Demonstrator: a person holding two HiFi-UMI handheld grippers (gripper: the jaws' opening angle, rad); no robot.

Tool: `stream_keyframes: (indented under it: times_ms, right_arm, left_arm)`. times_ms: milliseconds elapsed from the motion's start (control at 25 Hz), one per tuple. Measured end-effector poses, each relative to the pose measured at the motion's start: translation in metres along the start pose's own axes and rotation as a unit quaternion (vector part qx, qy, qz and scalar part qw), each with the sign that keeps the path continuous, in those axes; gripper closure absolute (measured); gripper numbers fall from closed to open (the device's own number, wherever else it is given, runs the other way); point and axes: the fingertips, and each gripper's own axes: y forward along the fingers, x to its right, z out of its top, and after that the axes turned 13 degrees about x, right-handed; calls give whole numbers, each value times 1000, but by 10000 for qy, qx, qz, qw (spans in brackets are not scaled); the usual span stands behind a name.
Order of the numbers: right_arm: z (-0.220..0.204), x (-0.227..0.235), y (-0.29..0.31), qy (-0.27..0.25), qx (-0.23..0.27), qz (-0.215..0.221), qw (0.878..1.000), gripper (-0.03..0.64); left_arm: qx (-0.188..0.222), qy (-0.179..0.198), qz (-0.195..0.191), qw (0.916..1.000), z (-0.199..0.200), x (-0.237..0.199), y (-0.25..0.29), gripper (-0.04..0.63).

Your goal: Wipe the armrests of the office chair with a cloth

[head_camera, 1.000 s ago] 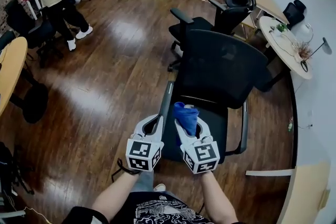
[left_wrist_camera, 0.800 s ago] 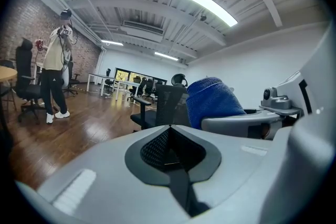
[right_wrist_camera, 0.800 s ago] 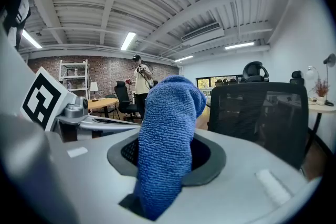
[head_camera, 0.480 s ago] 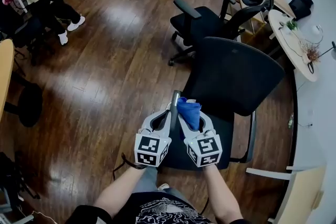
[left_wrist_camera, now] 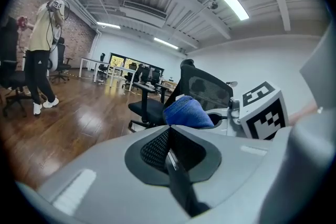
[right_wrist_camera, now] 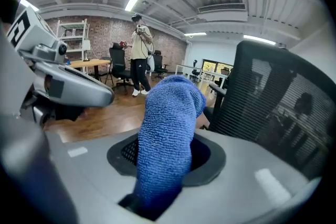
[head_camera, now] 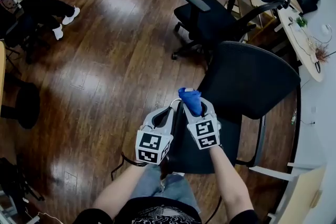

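The right gripper (head_camera: 196,107), clamped on the blue terry cloth (head_camera: 189,96), has edged ahead of the closed, empty left gripper (head_camera: 166,111) along the black mesh office chair (head_camera: 247,78)'s armrest (head_camera: 177,123).

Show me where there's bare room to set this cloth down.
Bare: the seat, between the left-hand armrest and the right-hand armrest, in front of the backrest; also the wood floor beyond the left-hand armrest. Crowded: behind the backrest, where a second chair and a cluttered table stand close.
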Motion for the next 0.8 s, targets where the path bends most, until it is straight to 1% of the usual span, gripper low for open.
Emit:
stream_keyframes:
  times_ms: [120,280,360,520,640,800]
  right_arm:
    - [-20,6,25,-311,-246,130,9991,479]
    - [-44,11,46,-399,-501,233,9977,479]
    - [-55,11,52,-448,-583,294,9969,479]
    - [-67,2,63,-787,-672,476,9935,480]
    - [-74,-6,68,-780,-700,536,9930,480]
    - [-84,-11,65,-574,-754,573,9938,480]
  left_arm:
    - [-130,4,-85,9999,-13,-6,11,591]
    - [-206,-22,-63,9998,-24,-13,21,591]
    - [-222,-23,-26,9997,-28,-17,24,591]
    - [-234,-34,8,9997,-35,-24,27,591]
    - [-252,-67,27,9997,-40,-27,28,591]
    - [-280,-148,43,9995,-48,-31,29,591]
